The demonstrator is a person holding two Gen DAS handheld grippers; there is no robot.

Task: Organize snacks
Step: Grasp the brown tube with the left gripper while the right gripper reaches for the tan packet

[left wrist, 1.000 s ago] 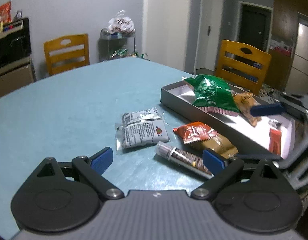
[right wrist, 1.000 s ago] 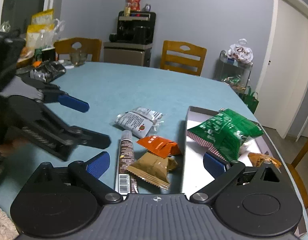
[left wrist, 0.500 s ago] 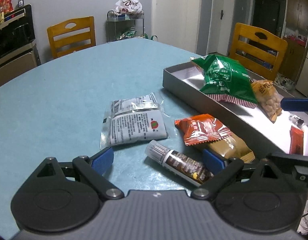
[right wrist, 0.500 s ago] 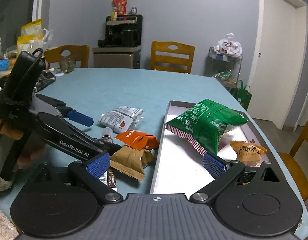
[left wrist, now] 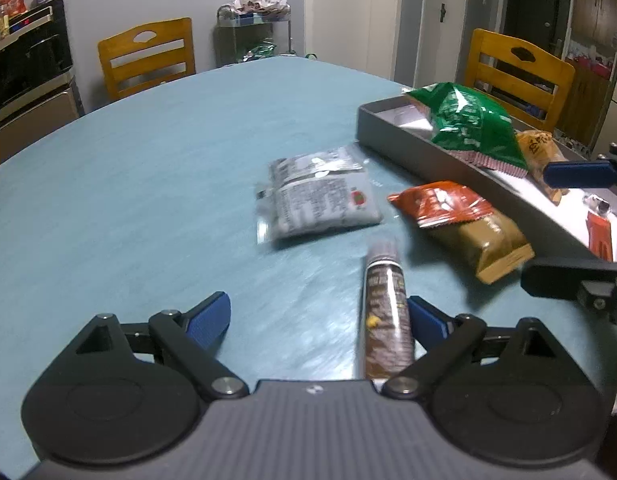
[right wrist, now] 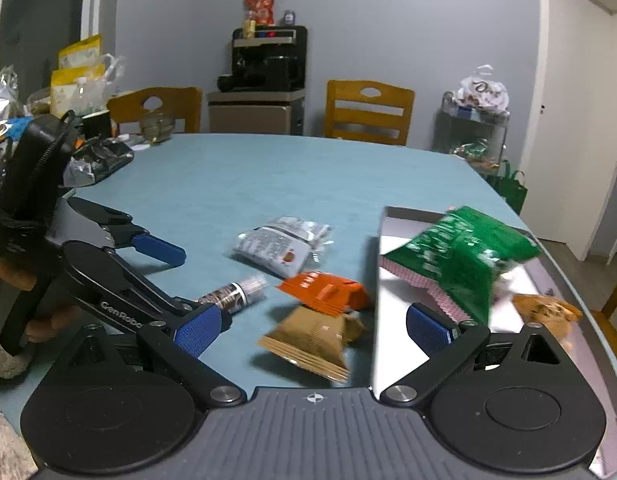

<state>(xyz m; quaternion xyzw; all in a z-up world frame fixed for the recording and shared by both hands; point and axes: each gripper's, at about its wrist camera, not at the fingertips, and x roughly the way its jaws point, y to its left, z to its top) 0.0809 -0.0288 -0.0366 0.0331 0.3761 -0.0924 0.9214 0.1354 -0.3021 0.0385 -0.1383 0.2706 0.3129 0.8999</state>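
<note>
Brown tube (left wrist: 386,312): flat on your table (left wrist: 148,184), inside the left gripper (left wrist: 316,318), against its right pad, not squeezed.
Left fingers: apart, just narrowing.
Right gripper (right wrist: 314,326): fingers apart, holding nothing, above the tan packet (right wrist: 312,340).
Tray (left wrist: 392,136): beside, green bag (left wrist: 468,128) inside.

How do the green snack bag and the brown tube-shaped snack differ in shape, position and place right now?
The green snack bag is a wide, puffy pouch; the brown tube-shaped snack is slim and cylindrical. The bag lies inside the grey tray, propped over its rim; the tube lies on the blue table. The tube sits between the open left gripper fingers; nothing brackets the bag. Both are sealed snacks.
</note>
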